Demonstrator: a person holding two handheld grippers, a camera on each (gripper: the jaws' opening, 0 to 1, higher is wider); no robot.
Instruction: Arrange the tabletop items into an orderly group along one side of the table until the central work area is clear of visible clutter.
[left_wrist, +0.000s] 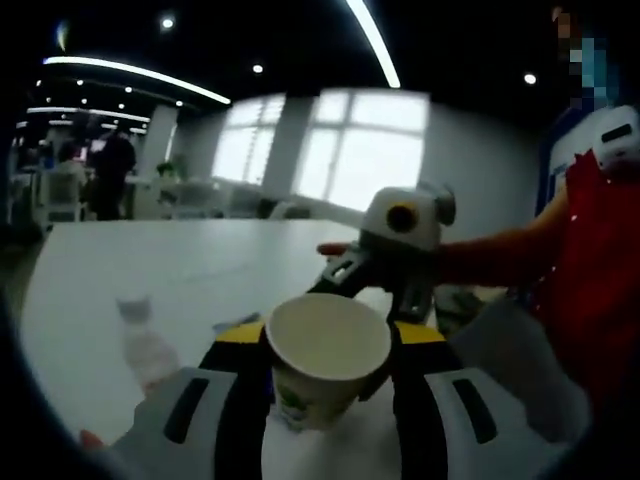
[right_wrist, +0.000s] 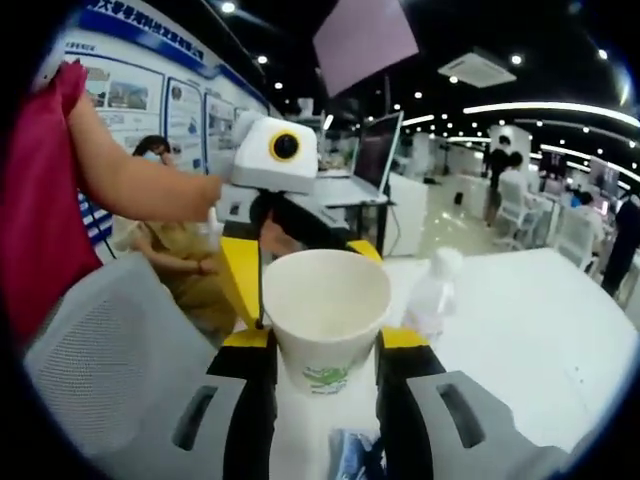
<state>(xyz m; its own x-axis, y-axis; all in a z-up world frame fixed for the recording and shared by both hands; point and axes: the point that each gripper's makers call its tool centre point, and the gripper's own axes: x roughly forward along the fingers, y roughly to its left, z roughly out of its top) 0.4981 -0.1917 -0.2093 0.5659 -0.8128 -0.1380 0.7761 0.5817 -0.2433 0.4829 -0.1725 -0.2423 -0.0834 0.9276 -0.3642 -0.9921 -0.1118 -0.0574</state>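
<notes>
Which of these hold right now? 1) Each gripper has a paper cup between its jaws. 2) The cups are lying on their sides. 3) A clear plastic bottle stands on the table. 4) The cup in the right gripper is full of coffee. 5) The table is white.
1) True: the left gripper holds a paper cup, and the right gripper holds a second cup.
2) False: both are upright, mouths up.
3) True: the bottle stands beyond the right gripper.
4) False: it looks empty inside.
5) True: the table is white.
</notes>
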